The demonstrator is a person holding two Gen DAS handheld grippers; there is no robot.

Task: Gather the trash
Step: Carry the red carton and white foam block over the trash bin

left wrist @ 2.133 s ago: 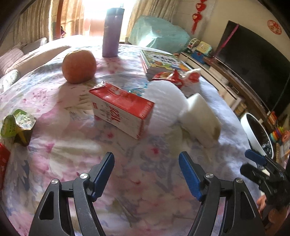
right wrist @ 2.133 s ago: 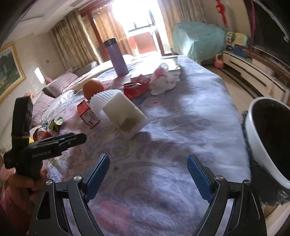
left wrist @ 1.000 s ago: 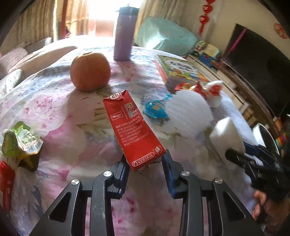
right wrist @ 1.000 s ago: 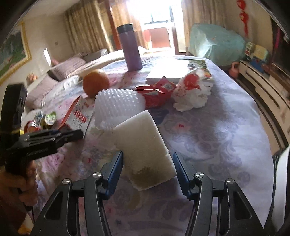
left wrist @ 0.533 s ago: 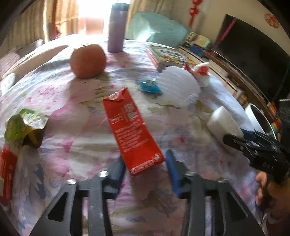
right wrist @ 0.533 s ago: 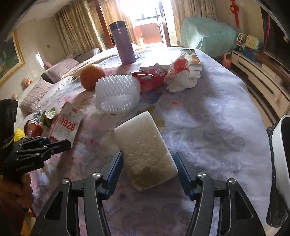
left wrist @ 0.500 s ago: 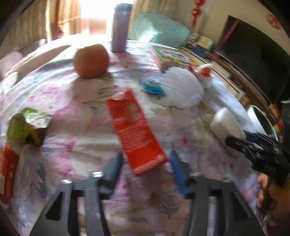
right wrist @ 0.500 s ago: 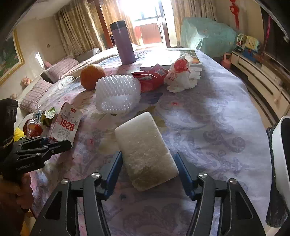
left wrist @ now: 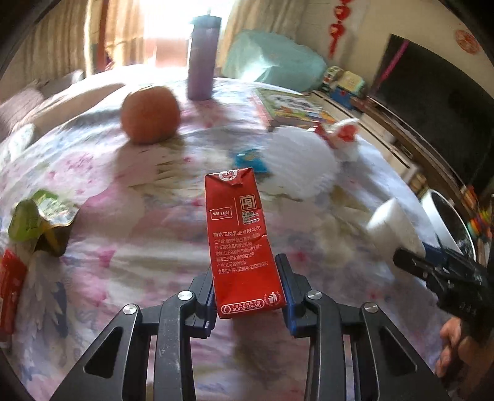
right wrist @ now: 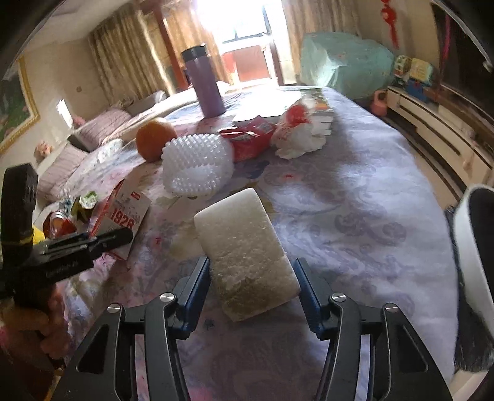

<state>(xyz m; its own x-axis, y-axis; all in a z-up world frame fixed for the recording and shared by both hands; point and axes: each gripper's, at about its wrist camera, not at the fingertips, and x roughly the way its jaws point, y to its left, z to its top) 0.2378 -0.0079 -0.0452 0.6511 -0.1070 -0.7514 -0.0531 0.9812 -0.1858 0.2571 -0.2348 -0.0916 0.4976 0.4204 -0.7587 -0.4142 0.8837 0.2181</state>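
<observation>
Bright window point(right wrist: 247, 40) straight ahead of me blowing out the light, tan curtains point(right wrist: 129, 64) either side, cream walls, framed painting point(right wrist: 15, 108) off to my left, sofa with striped cushions point(right wrist: 92, 129), big dark TV point(left wrist: 432, 123), low white cabinet point(right wrist: 438, 129), red hanging ornament point(left wrist: 338, 24)

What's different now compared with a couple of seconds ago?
Both hand-held grippers started open and empty over the table. The left hand-held gripper has since closed on the red carton and lifted it; the right hand-held gripper closed on the white foam block. The orange and purple bottle stayed put.
</observation>
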